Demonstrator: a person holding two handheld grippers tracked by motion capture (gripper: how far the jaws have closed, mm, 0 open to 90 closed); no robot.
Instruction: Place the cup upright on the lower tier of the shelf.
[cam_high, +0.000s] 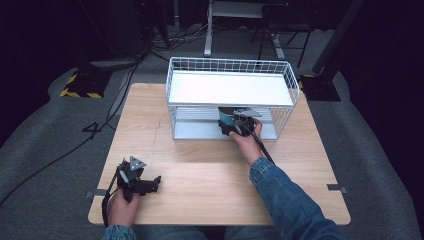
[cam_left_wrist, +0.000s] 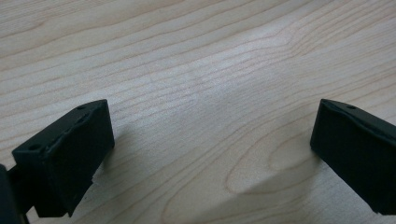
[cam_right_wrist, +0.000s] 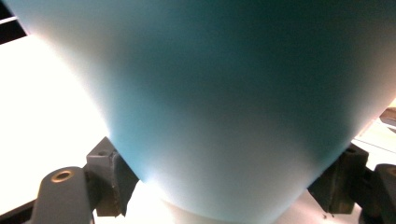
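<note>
Landmark: the white wire rack at the far side of the tabletop.

Nearest the person, well short of the rack and toward its left: left hand-held gripper resting low over bare wood. In the left gripper view its jaws stand wide with nothing but wood grain between them. Idle; best left parked there, clear of the working side.

Middle ground, at the rack's front opening: right hand-held gripper, reaching in under the rack's upper shelf. It is clamped on a teal cup; in the right gripper view the cup's wall sits between both pads. In the high view the cup shows just inside the lower level, beneath the upper shelf, right of centre. Cannot tell whether its base touches the lower shelf yet.

Judgement: the step in hand is setting the cup onto the rack's lower shelf. To do it well:
- Keep the cup upright and the wrist low, so the grey plate on top clears the upper shelf's front wire.
- Lower until the base sits flat before letting go; a tapered cup can tip if dropped.
- Open the jaws just enough, then draw straight back out through the front, minding the cable.

Far side: the rack's upper shelf carries nothing.
</note>
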